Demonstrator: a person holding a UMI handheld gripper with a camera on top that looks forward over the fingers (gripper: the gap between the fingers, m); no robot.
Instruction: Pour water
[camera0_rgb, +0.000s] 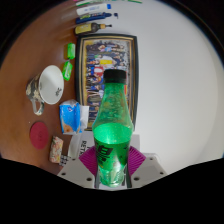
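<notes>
One green bottle (113, 128) clamped in gripper (111, 165) — one mug (47, 85) beside

White table (170, 70), with a brown wooden surface (25, 60) along one side. On the table: a framed colourful picture (106, 62) lying flat near the middle; a white cup (48, 84) on its side by the wood edge, opening facing the picture; a small green item (68, 70) just beside the cup and another (71, 50) further back. Nearer: a blue packet (70, 117), a round pink disc (40, 132), a small brown-and-white box (58, 149). At the far edge, flat packages (95, 12), labels unreadable.
</notes>
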